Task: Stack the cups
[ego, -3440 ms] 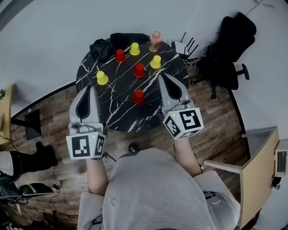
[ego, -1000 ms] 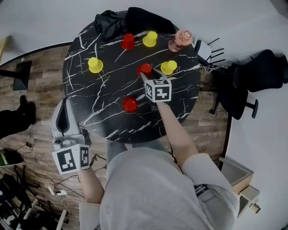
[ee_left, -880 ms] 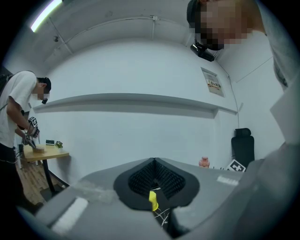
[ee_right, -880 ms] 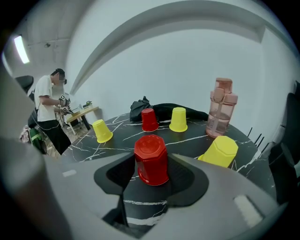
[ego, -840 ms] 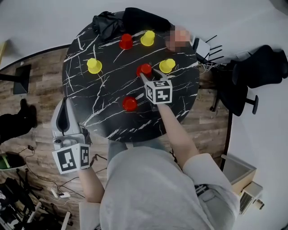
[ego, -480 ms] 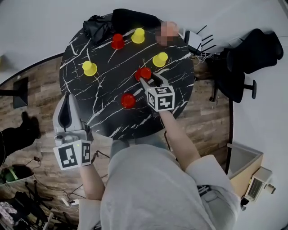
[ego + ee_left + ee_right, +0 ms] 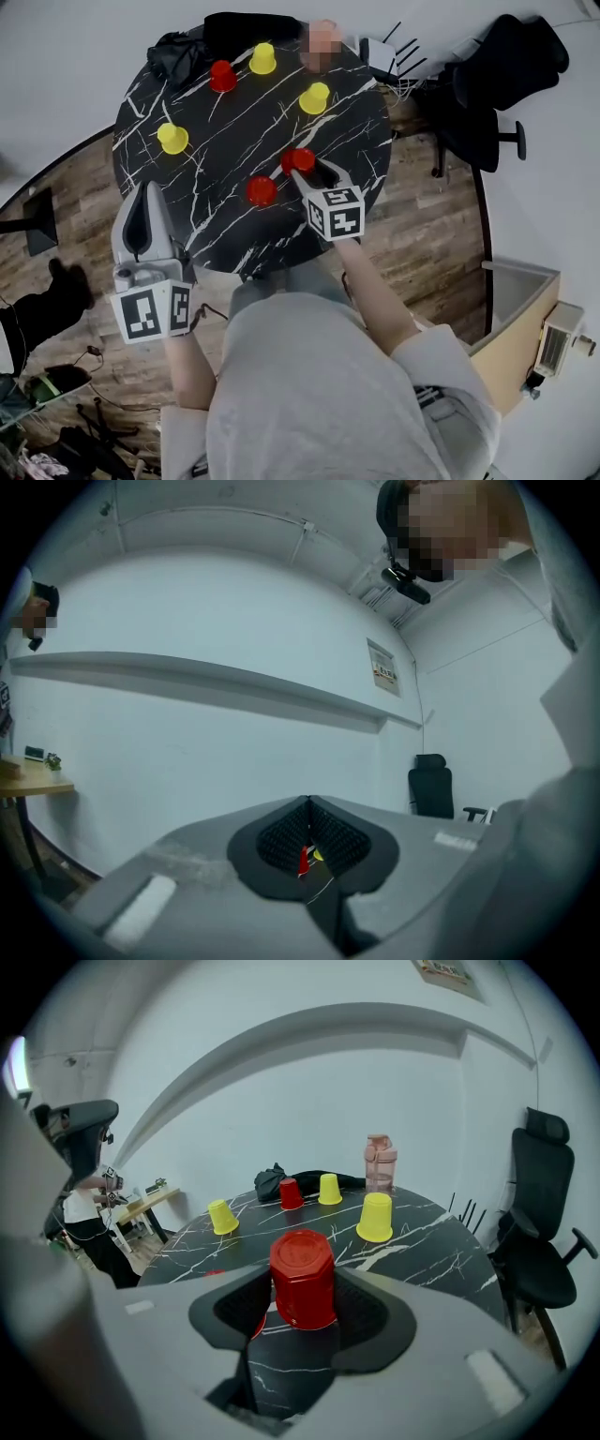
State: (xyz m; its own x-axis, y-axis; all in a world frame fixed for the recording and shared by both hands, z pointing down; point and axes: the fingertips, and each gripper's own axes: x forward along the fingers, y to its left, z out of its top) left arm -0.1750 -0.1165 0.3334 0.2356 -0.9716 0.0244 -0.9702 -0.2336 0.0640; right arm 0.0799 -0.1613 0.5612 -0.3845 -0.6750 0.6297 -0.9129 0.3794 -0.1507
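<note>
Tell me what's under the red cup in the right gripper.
Only black marble table shows below the red cup, gripped between the jaws of the right gripper, which have just been closing. The cup is mouth-down, so its inside and the spot directly beneath it are covered.

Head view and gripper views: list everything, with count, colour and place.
Table: one, black marble, round, centre.
Red cups: three; far edge, near side, one gripped.
Yellow cups: three; far edge, right, left.
Bottle: one, pink, far edge.
Fabric heap: one, black, far edge.
Office chair: one, black, right of the table.
Left gripper: grey, jaws shut, empty, beside the table's near left edge.
Right gripper: grey, jaws just been closing, gripping a red cup.
</note>
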